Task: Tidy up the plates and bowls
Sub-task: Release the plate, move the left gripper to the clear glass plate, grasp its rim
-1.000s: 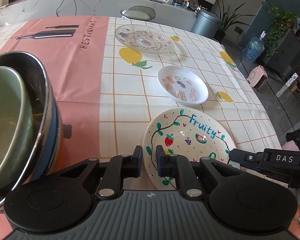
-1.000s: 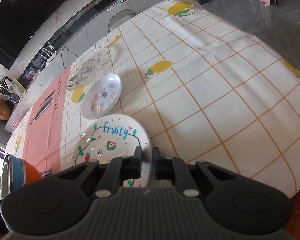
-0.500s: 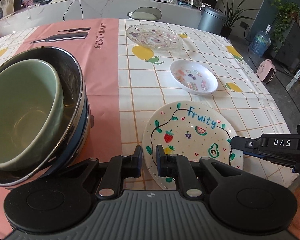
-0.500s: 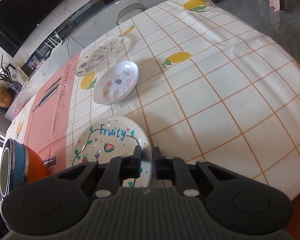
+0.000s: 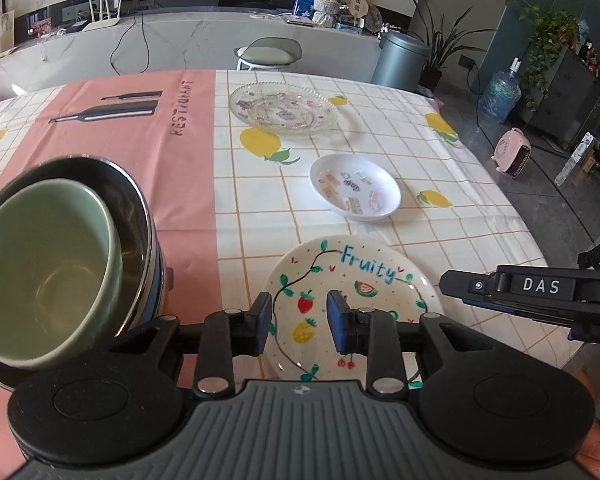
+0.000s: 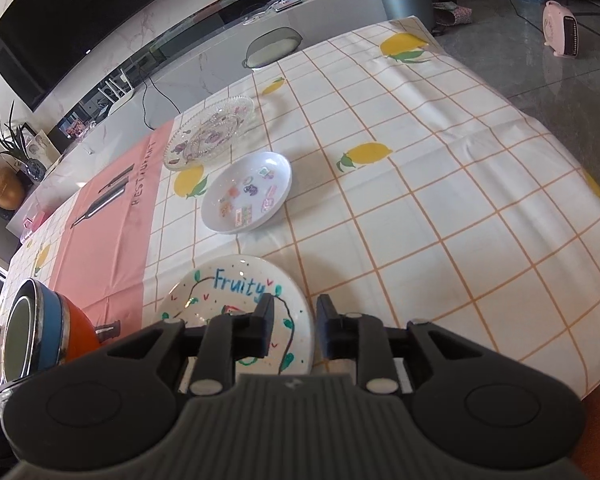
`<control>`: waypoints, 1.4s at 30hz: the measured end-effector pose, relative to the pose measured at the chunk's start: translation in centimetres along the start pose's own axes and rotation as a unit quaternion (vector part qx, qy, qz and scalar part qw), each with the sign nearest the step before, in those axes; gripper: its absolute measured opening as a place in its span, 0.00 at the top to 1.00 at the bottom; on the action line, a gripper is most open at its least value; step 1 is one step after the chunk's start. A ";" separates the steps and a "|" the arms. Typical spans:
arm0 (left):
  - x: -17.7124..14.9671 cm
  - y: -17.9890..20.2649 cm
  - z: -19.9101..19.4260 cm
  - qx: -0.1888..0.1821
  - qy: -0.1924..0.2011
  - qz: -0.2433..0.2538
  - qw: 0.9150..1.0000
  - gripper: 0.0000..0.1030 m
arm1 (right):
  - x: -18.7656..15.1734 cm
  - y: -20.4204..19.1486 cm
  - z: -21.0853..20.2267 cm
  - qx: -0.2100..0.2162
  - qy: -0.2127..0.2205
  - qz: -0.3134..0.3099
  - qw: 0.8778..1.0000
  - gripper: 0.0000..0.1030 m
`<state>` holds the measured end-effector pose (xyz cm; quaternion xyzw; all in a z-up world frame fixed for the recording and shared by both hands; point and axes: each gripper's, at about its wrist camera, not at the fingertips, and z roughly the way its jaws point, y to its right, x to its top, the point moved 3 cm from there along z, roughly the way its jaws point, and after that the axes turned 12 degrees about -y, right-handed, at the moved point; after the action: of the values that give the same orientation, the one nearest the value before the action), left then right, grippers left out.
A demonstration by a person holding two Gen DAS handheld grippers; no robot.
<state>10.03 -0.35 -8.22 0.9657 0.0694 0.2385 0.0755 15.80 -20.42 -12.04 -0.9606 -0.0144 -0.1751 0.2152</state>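
A white "Fruity" plate (image 5: 356, 280) (image 6: 228, 300) lies at the table's near edge. Beyond it sit a small white sticker dish (image 5: 354, 188) (image 6: 248, 192) and a clear glass plate (image 5: 282, 108) (image 6: 210, 132). A green bowl (image 5: 44, 268) rests tilted inside a steel bowl (image 5: 128, 196) stacked on blue and orange bowls (image 6: 66, 328) at the left. My left gripper (image 5: 299, 322) is open and empty over the Fruity plate's near part. My right gripper (image 6: 293, 324) is open and empty, its fingers either side of that plate's right rim; it also shows in the left wrist view (image 5: 532, 290).
The table carries a checked lemon cloth (image 6: 420, 208) with a pink strip (image 5: 140, 152). A stool (image 5: 268, 50) and a counter stand behind the table. A bin (image 5: 402, 60) and a pink heater (image 5: 512, 156) stand on the floor to the right.
Both grippers have opened from shut. The left view has pulled back and risen, so the bowl stack shows more fully. The right gripper has edged back along the Fruity plate's rim.
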 end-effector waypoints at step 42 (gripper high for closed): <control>22.0 -8.3 7.9 -0.081 -0.068 -0.147 0.983 0.61 | 17.8 -6.4 7.0 0.033 -0.006 -0.008 0.999 0.64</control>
<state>32.20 10.62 -6.70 0.9496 0.1861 0.1635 0.1922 34.19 -12.51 -9.28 -0.9539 -0.0295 -0.1710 0.2449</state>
